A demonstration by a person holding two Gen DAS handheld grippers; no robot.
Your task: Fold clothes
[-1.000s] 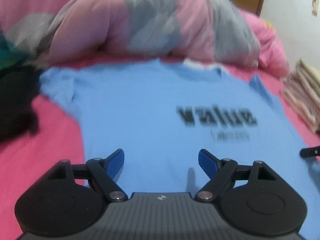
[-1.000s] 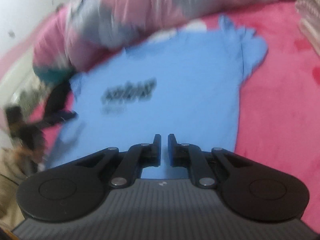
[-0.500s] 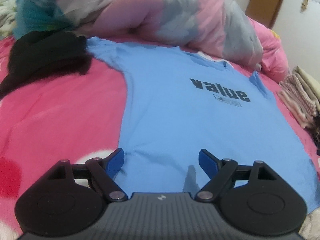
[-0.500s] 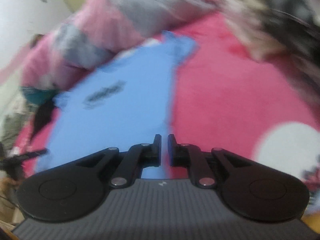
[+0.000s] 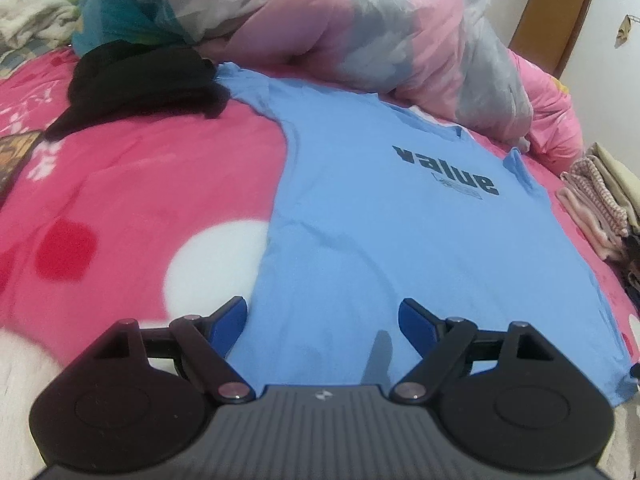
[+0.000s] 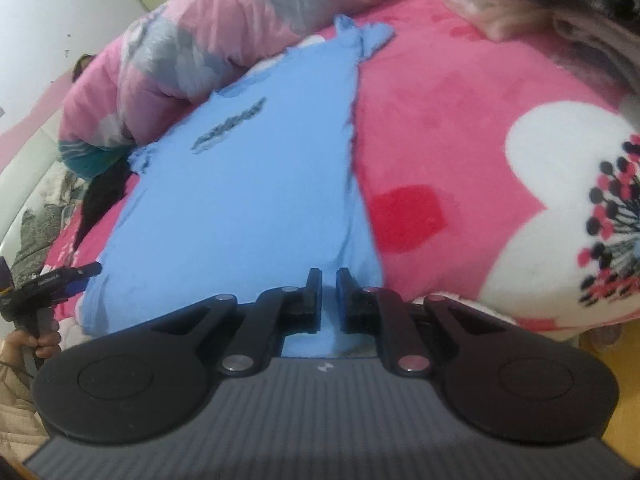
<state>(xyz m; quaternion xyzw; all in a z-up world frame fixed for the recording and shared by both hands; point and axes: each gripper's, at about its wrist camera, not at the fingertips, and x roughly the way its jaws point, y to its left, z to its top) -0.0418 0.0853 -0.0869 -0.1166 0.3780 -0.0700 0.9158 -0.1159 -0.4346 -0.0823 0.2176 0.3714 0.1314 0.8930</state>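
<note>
Nearest in the left wrist view, the left gripper (image 5: 322,320) hangs over the bottom hem of the blue T-shirt (image 5: 392,232) with its blue-tipped jaws spread wide and nothing between them; the right gripper (image 6: 329,292) sits low over the shirt's other bottom corner, its black jaws pressed almost together with only a thin slit left, and whether any cloth is caught in that slit cannot be told. The shirt lies flat and face up on the pink blanket (image 5: 132,200), hem towards the grippers, collar away; its black print reads "value", seen upside down from here; a white round patch of the blanket's pattern lies just beside the shirt's left edge. Further off, a black garment (image 5: 140,80) is heaped at the left sleeve; a stack of folded cloth (image 5: 596,200) sits near the right side; behind the collar a pink and grey quilt (image 5: 380,28) is bunched up, its edge touching the shirt.
</note>
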